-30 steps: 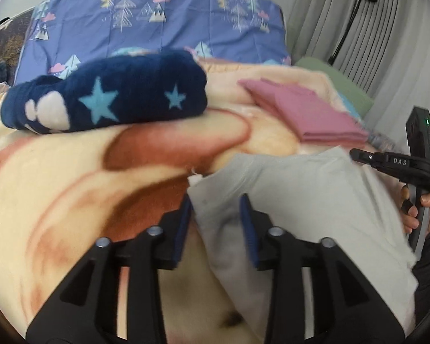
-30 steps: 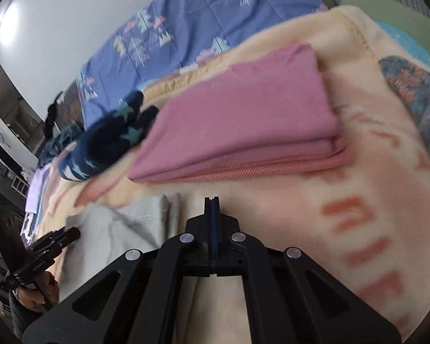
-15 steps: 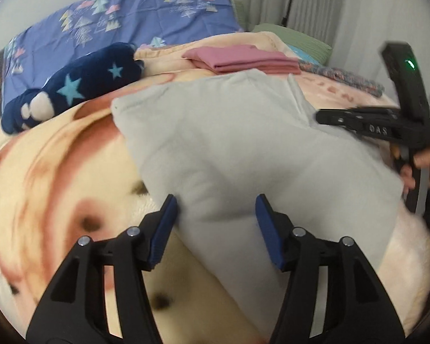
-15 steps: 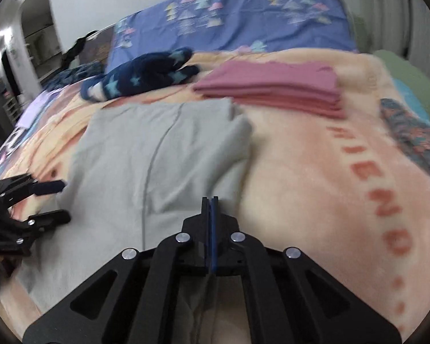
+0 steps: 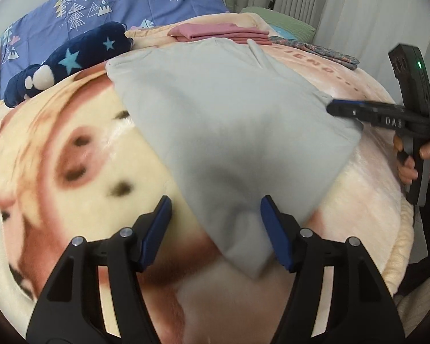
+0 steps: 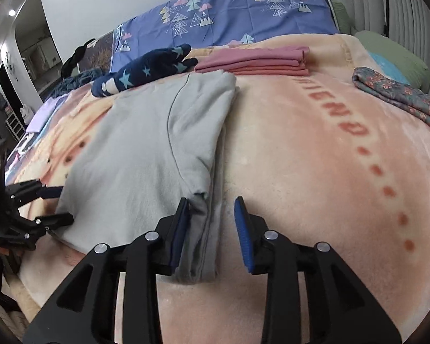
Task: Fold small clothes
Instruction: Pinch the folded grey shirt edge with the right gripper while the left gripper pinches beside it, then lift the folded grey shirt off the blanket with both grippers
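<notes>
While both tools gape, L tool [image 5: 215,209] & R tool [image 6: 210,207] straddle grey garment [image 6: 146,149] corners.

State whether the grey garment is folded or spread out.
Folded, at least partly: the grey garment lies flat on the blanket, and stacked layered edges show at its near right side between the right gripper's open fingers.
</notes>
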`<act>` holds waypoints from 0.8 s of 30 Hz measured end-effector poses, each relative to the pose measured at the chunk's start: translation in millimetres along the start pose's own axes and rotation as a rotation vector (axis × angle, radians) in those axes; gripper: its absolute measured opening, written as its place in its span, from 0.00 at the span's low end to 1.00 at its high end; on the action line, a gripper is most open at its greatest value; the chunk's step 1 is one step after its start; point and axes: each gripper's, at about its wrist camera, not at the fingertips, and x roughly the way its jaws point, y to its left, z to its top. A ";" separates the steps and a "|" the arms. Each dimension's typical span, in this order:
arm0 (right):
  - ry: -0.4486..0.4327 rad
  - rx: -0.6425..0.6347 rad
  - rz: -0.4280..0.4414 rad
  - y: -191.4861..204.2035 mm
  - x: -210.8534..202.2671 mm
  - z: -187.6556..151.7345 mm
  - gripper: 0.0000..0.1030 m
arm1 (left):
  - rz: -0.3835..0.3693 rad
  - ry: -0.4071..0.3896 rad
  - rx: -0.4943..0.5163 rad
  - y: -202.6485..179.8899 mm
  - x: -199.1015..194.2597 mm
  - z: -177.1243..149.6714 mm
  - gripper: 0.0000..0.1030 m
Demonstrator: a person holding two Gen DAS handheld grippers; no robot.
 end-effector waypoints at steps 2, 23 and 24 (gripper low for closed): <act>-0.015 0.020 0.011 -2.6 -2.0 5.9 0.44 | -0.012 -0.004 -0.008 1.6 -2.5 0.7 0.66; 0.139 0.106 0.297 -22.8 96.1 80.7 0.56 | -0.137 -0.025 -0.301 77.7 56.6 72.5 0.74; 0.143 0.104 0.309 -22.9 99.6 83.5 0.56 | -0.146 -0.023 -0.305 79.2 60.7 75.9 0.74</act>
